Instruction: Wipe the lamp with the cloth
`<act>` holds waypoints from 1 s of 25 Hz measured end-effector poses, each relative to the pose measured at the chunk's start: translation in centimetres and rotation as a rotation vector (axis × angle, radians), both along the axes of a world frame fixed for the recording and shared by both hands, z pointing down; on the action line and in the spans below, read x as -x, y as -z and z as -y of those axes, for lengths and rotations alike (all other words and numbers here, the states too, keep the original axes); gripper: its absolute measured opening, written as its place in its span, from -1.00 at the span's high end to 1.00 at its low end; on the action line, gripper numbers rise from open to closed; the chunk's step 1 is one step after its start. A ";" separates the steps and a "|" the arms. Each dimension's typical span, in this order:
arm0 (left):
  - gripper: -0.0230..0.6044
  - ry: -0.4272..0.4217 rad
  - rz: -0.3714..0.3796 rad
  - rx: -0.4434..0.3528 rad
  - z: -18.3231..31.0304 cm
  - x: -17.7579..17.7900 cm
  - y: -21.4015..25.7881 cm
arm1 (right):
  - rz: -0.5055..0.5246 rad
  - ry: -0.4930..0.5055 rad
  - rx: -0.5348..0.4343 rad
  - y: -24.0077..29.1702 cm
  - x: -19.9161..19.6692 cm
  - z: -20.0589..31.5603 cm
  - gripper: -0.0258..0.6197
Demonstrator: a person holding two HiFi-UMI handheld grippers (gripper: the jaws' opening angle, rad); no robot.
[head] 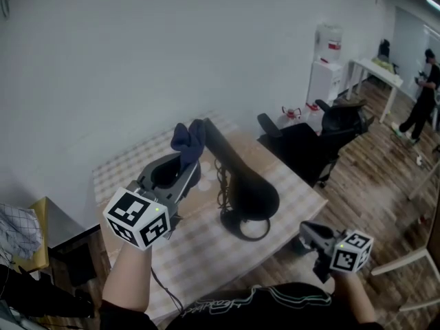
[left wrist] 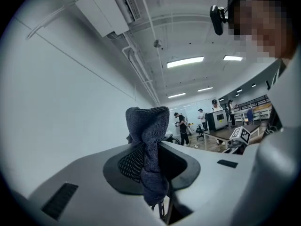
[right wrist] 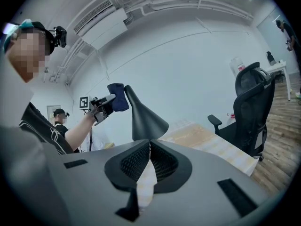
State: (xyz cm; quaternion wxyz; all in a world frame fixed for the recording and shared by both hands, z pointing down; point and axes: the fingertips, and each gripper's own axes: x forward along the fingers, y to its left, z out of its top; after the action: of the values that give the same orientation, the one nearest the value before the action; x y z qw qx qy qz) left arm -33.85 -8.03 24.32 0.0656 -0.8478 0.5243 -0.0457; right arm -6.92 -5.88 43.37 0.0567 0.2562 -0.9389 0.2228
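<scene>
Lamp (head: 246,188) stands near the table's (head: 297,199) front edge, and the left gripper (head: 190,161) pinches the blue cloth (head: 185,137) against its narrow top. I would slide the cloth down slowly and lightly. The right gripper (head: 306,232), jaws pressed together on nothing, could steady the base.

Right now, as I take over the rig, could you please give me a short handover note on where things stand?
Left gripper: shut on the dark blue cloth, raised at the top end of the black lamp. I cannot tell whether the cloth touches it.
Right gripper: shut and empty, low by the table's near right corner, apart from the lamp.
Lamp: stands on the checked table, with its shade hanging low over its base.
Done: the cloth is in grip and at the lamp. How much has been wiped does not show.
Left: probably wipe down the neck and shade; the right gripper could steady the base.
</scene>
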 end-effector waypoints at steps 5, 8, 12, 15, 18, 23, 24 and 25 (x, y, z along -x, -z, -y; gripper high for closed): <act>0.70 0.007 0.026 -0.007 1.2 0.1 -0.2 | -0.005 -0.006 -0.020 0.9 0.1 0.5 0.87; 0.70 0.006 0.038 -0.008 1.7 -0.1 -0.7 | -0.019 0.002 -0.041 1.4 0.7 0.8 0.87; 0.70 0.002 0.047 -0.006 2.2 -0.3 -1.0 | -0.024 0.021 -0.101 3.4 2.0 0.9 0.87; 0.70 -0.004 0.040 0.000 2.5 -0.3 -1.1 | -0.018 0.034 -0.134 5.2 3.0 0.7 0.87; 0.70 -0.007 0.047 0.008 2.8 -0.5 -1.5 | -0.008 0.032 -0.160 6.6 3.5 0.7 0.87; 0.70 -0.018 0.057 0.022 3.1 -1.3 -2.6 | 0.013 0.026 -0.186 8.3 3.9 0.6 0.87; 0.70 -0.022 0.059 0.026 3.1 -1.5 -2.9 | 0.007 0.027 -0.195 8.5 3.9 0.5 0.87; 0.70 -0.024 0.062 0.030 3.1 -1.7 -3.1 | 0.001 0.026 -0.203 8.6 3.8 0.4 0.87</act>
State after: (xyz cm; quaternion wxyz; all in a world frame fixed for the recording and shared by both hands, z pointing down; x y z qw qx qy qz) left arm -32.13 -11.10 27.47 0.0696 -0.8532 0.5108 -0.0789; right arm -10.72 -6.29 34.75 0.0326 0.2484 -0.9599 0.1258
